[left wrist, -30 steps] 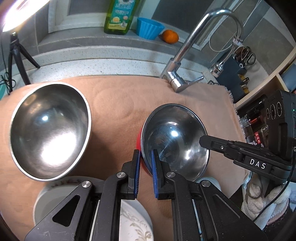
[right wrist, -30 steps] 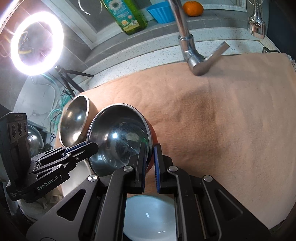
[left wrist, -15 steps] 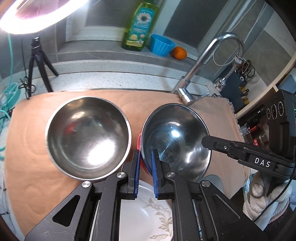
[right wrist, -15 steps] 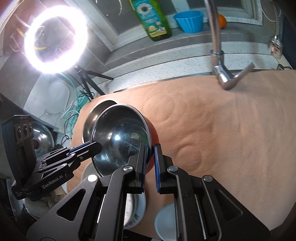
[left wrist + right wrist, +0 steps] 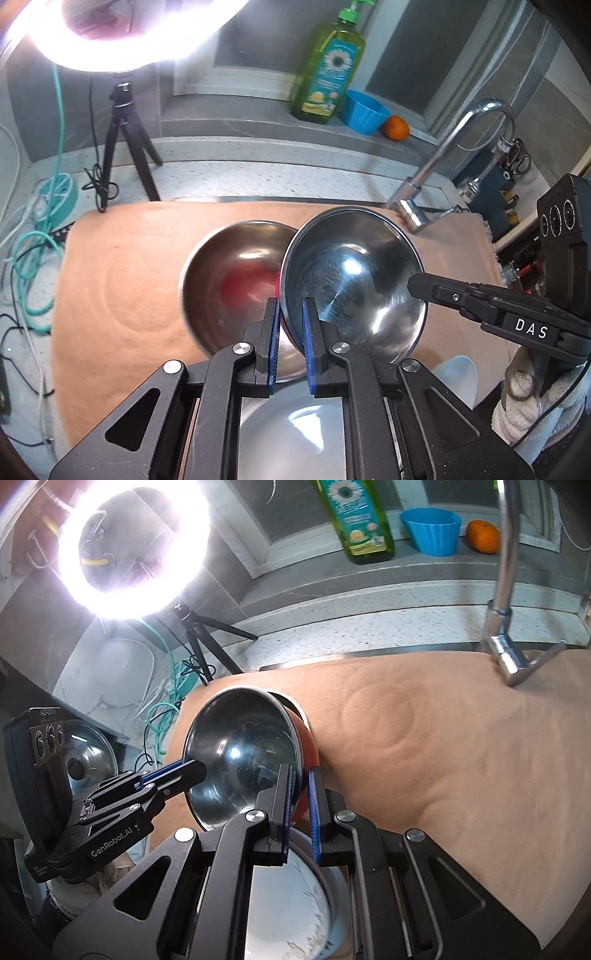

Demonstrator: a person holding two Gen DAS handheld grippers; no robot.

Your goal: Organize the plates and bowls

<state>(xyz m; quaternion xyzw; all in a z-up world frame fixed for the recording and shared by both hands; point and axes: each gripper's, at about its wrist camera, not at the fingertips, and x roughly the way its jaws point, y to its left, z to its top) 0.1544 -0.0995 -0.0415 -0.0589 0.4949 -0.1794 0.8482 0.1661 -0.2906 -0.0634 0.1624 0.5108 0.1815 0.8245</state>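
You have the red-sided steel bowl (image 5: 351, 280) in both tongs. Your left gripper (image 5: 290, 347) is pinched tight on its near rim, and your right gripper (image 5: 299, 812) is pinched tight on the rim across from it. The bowl is tipped up in the air, over the edge of the second steel bowl (image 5: 229, 280) — that one sits on the tan mat (image 5: 122, 273). A white plate (image 5: 291, 435) lies right below your left tongs.

Peach mat (image 5: 122, 266) over counter (image 5: 236, 177); steel bowl (image 5: 229, 280) resting on mat.
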